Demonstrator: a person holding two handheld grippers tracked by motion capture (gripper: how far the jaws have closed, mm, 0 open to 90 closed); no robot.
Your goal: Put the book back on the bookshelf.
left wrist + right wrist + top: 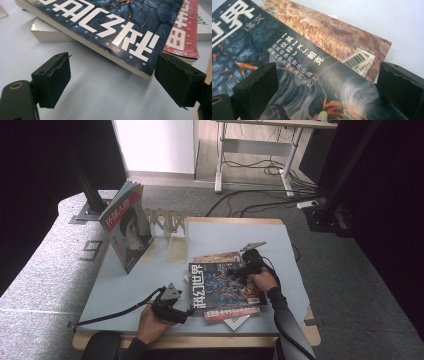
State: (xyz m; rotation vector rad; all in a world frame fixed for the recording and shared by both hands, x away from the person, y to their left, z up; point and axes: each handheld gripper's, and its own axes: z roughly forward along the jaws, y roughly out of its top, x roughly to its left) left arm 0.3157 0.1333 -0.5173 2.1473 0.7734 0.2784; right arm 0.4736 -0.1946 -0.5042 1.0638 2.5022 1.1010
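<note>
A dark-covered magazine (225,285) is lying on top of a small stack near the front of the table (125,285). The left gripper (186,313), jaws wide apart and empty, is being held at its near corner, probably to catch the raised edge. The right gripper (239,269), jaws open, is being rested over its far side. A standing magazine (125,227) and wooden rack (167,222) are waiting behind.
</note>
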